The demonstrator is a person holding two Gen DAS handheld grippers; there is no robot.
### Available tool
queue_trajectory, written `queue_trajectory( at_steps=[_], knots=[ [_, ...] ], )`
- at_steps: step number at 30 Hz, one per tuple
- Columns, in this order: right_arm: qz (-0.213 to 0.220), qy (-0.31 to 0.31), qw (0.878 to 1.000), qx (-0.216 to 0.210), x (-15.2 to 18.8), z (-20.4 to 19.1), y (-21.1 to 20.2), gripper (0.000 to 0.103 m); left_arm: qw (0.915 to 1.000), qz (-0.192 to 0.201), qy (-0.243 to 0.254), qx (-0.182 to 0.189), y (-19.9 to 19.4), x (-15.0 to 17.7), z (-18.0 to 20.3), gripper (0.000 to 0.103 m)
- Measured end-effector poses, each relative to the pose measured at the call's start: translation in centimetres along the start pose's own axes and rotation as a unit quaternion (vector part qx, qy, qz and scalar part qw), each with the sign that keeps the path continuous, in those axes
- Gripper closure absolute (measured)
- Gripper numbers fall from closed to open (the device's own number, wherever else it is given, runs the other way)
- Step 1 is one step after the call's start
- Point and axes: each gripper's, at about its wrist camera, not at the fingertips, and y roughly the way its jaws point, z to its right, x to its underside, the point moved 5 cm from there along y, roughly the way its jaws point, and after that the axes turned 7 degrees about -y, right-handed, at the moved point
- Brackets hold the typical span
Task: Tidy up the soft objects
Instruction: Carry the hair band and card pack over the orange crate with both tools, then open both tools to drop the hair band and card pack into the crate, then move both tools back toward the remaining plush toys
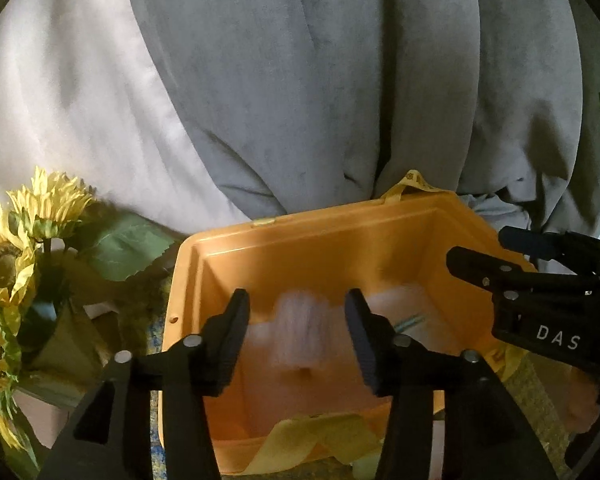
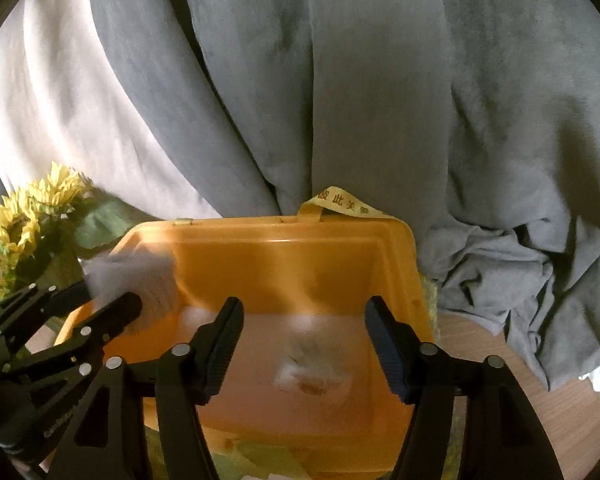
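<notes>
An orange plastic bin [image 1: 308,248] stands in front of both grippers; it also fills the right wrist view [image 2: 268,252]. My left gripper [image 1: 296,320] is open above the bin, with a blurred white soft object [image 1: 300,324] between and just below its fingers, apart from them. In the right wrist view the left gripper [image 2: 100,300] sits at the bin's left rim beside that blurred white object [image 2: 136,280]. My right gripper [image 2: 304,340] is open and empty over the bin, above a blurred white-and-brown soft item [image 2: 312,376] on the bin floor. The right gripper [image 1: 480,256] also shows at the bin's right rim.
Grey curtains [image 1: 340,80] and a white one [image 1: 60,100] hang behind the bin. Artificial sunflowers [image 1: 24,232] stand at the left. A yellow ribbon [image 2: 344,204] hangs from the bin's far rim. Crumpled grey cloth [image 2: 500,272] lies on a wooden table [image 2: 540,400] at right.
</notes>
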Motion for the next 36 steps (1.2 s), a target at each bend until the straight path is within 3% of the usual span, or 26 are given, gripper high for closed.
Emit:
queue_trajectory(
  at_steps=[8, 10, 14, 23, 36],
  knots=[
    [0.012, 0.005, 1.000, 0.008, 0.0, 0.1, -1.7, 0.033, 0.9994, 0.030, -0.005, -0.016, -3.0, -0.2, -0.2, 0.032],
    [0.025, 0.003, 1.000, 0.012, -0.1, -0.1, -2.9, 0.033, 0.9988, 0.043, -0.006, -0.024, -4.3, -0.4, -0.2, 0.021],
    [0.057, -0.003, 0.998, 0.025, -0.5, -0.5, -5.6, 0.033, 0.9971, 0.063, -0.003, -0.042, -6.8, -0.6, -0.2, 0.020],
    [0.120, -0.005, 0.992, 0.043, -0.4, -1.7, -12.3, 0.033, 0.9930, 0.108, -0.018, -0.045, -13.7, -0.1, -0.3, 0.013],
    [0.137, -0.002, 0.990, 0.032, 2.7, -3.2, -17.7, 0.033, 0.9871, 0.142, -0.021, -0.071, -20.8, 2.8, -0.2, 0.010]
  ],
)
